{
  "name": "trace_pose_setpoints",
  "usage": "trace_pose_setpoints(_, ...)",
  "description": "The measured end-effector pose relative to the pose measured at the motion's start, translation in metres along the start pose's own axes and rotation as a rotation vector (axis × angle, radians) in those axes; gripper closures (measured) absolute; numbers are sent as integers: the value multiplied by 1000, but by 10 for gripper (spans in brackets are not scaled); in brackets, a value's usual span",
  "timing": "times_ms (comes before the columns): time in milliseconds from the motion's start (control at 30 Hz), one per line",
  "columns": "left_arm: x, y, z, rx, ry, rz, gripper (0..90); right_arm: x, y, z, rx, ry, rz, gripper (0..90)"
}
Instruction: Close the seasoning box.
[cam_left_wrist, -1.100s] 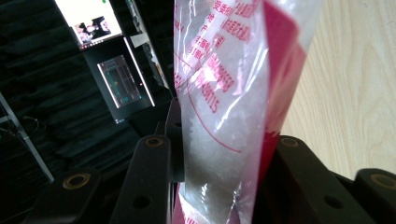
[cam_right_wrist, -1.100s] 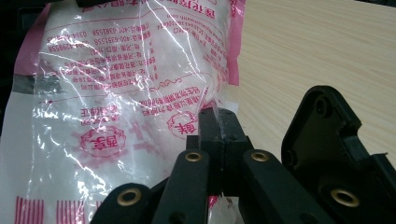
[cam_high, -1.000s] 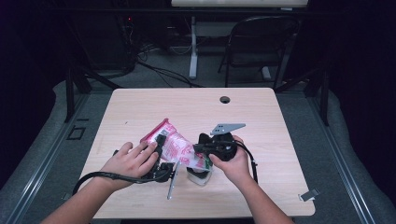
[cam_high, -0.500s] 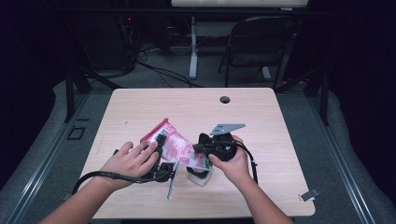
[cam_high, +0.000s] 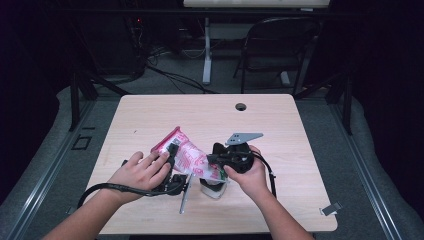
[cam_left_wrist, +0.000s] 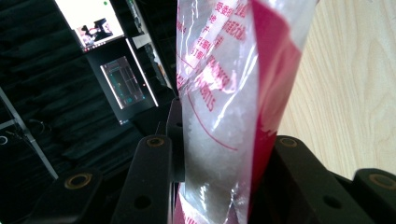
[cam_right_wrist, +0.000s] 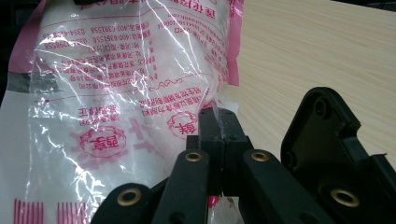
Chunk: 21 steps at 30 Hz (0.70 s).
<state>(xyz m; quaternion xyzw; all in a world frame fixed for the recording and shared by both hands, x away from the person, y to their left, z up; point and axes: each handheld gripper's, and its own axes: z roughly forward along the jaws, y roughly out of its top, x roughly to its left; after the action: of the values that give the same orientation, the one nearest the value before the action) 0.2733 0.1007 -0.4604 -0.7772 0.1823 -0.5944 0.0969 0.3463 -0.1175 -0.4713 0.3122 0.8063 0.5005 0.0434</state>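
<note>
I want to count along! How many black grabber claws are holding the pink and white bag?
2. The left gripper clamps the bag at its left side; the right gripper pinches its right edge, above a small clear container.

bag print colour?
Pink-red print and edge bands on the clear plastic bag of white granules; it shows best in the right gripper view.
</note>
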Motion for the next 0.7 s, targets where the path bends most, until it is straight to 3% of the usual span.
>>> trace_pose_setpoints(700, 1, 2, -1, 0, 15, 13, 713, 0, -1, 0, -3, -6, 1, 900)
